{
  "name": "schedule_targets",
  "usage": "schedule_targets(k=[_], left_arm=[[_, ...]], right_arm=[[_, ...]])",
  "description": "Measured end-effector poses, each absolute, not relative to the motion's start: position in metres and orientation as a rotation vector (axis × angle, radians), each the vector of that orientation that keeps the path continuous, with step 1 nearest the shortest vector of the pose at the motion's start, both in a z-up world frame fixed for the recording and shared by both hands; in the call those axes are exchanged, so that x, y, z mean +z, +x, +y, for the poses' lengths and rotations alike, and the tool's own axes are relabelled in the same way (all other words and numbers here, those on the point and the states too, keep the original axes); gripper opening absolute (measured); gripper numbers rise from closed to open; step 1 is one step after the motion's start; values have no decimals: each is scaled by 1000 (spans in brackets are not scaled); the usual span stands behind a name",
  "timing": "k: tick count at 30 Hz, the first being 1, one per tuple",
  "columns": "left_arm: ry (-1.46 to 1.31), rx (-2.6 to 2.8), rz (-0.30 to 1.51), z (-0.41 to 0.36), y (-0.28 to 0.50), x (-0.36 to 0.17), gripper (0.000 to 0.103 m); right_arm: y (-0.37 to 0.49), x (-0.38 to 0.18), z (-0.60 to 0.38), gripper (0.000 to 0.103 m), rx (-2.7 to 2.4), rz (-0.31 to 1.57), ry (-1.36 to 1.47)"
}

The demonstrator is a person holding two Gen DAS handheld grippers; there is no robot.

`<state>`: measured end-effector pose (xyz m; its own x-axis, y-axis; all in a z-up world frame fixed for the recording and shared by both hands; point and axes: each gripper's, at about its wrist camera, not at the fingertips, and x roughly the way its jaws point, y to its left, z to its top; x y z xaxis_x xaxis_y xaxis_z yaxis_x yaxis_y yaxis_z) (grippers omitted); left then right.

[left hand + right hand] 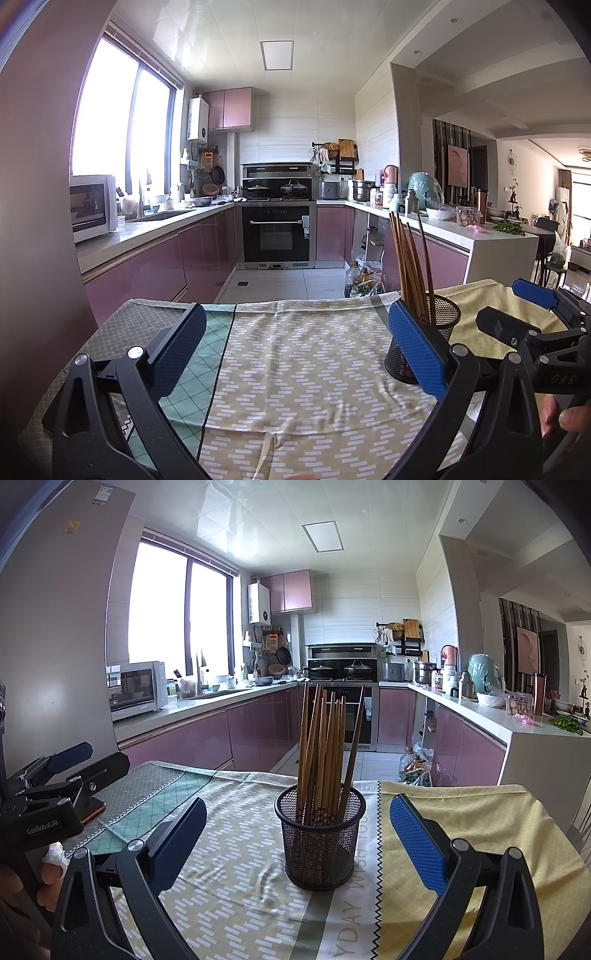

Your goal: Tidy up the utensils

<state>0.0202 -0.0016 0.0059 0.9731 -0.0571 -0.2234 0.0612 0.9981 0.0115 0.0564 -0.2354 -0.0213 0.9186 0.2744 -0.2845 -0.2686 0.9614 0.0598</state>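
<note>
My brown wooden chopsticks (pixel 325 749) already stand bundled in the black wire-mesh cup (pixel 317 843) mid-counter (pixel 236 878); nothing loose shows. Left gripper (pixel 295 354) and right gripper (pixel 297 840) fingers spread apart, empty.

Home kitchen, U-shaped, pink cabinets (pixel 258 723) all round. Built-in oven (pixel 276 233) with pans on the hob at 12 o'clock, microwave (pixel 137 689) and sink under the window at 10, cluttered counter (pixel 461 227) at 2. Dining area opens beyond at 3 o'clock.
</note>
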Motion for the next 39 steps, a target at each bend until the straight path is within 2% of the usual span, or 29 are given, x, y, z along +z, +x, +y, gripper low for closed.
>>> schedule_targets(k=[39], left_arm=[[20, -59, 226, -2, 20, 6, 97]], right_arm=[[56, -21, -235, 96, 276, 295, 30]])
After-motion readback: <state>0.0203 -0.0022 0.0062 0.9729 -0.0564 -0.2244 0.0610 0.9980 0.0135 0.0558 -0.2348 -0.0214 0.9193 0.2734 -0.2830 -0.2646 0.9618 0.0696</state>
